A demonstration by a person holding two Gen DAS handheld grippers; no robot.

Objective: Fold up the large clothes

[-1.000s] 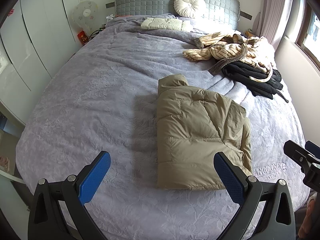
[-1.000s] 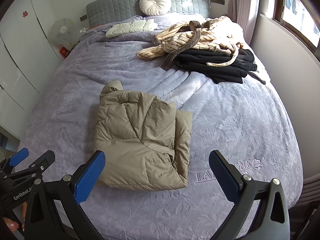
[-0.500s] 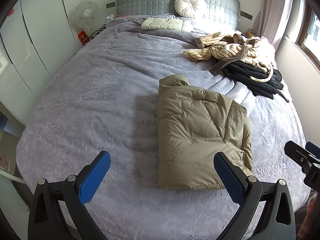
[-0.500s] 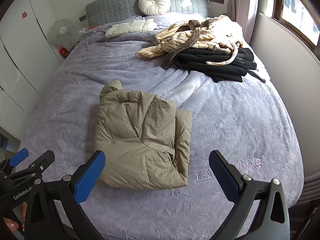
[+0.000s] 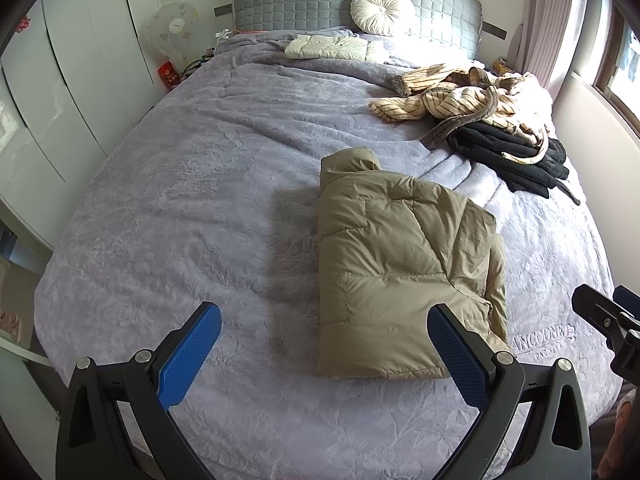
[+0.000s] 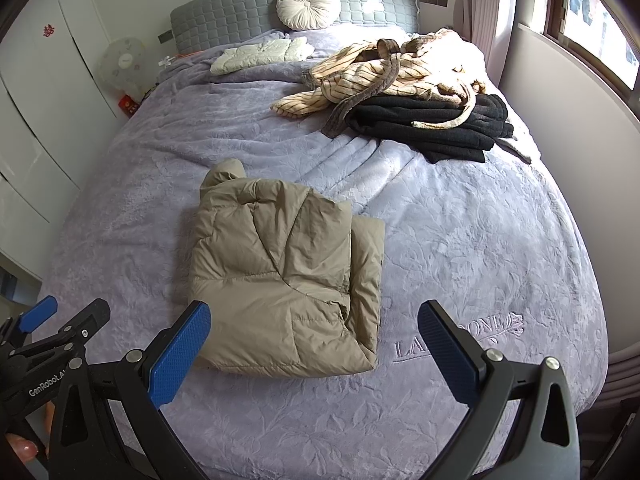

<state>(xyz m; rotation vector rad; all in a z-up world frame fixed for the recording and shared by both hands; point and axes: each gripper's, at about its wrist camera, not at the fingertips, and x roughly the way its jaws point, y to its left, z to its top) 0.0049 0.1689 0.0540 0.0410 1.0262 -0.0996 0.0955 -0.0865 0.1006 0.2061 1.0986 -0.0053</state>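
A tan puffer jacket (image 5: 400, 256) lies folded into a thick rectangle on the lavender bedspread (image 5: 192, 208), near the bed's foot; it also shows in the right wrist view (image 6: 288, 280). My left gripper (image 5: 324, 332) is open and empty, held above the near edge of the bed in front of the jacket. My right gripper (image 6: 314, 328) is open and empty, just short of the jacket's near edge. The other gripper's tip shows at the right edge of the left wrist view (image 5: 604, 316) and at the left edge of the right wrist view (image 6: 60, 332).
A pile of striped beige clothes (image 6: 384, 76) on folded black clothes (image 6: 432, 124) lies at the bed's far right. A folded cream item (image 6: 260, 54) and a round cushion (image 6: 308, 4) sit by the grey headboard. White wardrobes (image 5: 60, 92) stand left, a window wall right.
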